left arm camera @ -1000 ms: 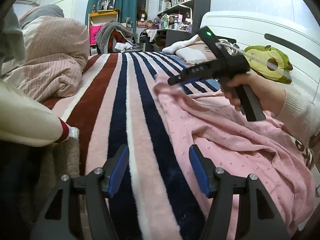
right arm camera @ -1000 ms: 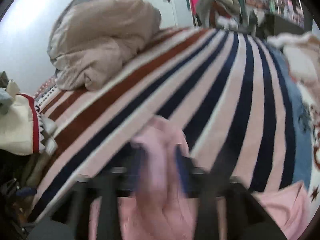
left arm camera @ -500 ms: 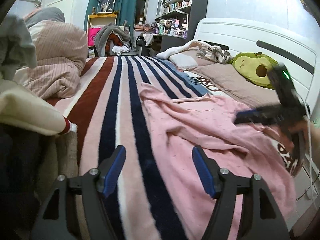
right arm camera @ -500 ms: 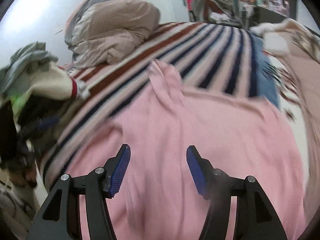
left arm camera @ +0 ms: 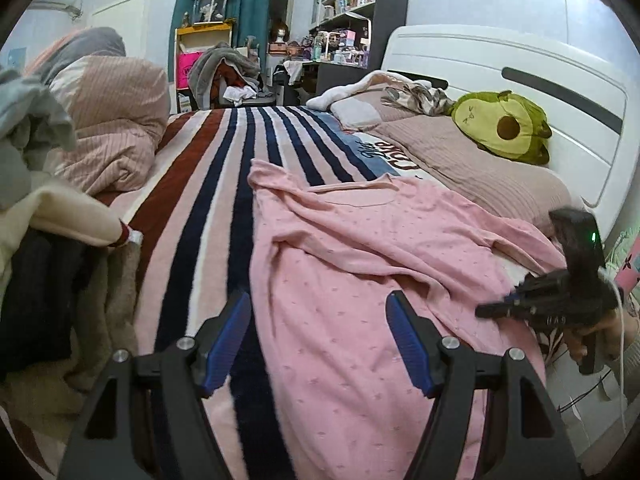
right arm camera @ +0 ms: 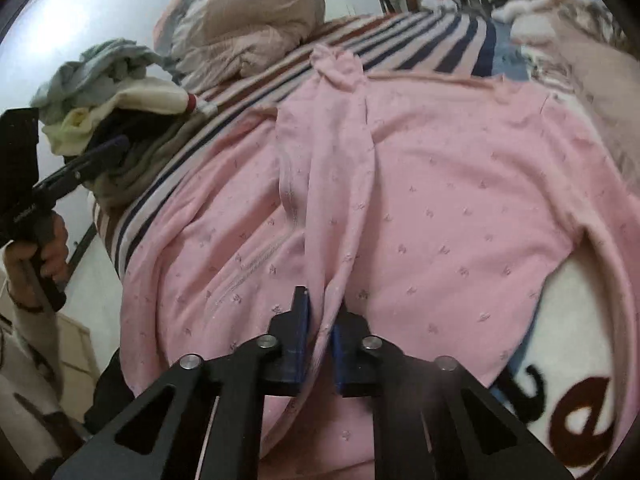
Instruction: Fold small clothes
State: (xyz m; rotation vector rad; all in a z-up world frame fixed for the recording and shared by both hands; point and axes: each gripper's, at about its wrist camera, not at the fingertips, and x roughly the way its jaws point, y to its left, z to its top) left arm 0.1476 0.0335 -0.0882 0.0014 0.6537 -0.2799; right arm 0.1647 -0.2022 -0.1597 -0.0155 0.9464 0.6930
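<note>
The right gripper [right arm camera: 320, 336] has just been closing and now pinches a fold of the pink garment [right arm camera: 440, 184] (lower centre); the left gripper [left arm camera: 318, 340] stands wide, holding nothing.

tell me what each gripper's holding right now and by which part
The right gripper pinches a raised fold of the pink dotted knit garment at its near edge. The left gripper is open, holding nothing.

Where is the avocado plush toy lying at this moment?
In the left wrist view, the avocado plush sits at upper right, on the beige pillow against the white headboard, beyond the pink garment.
</note>
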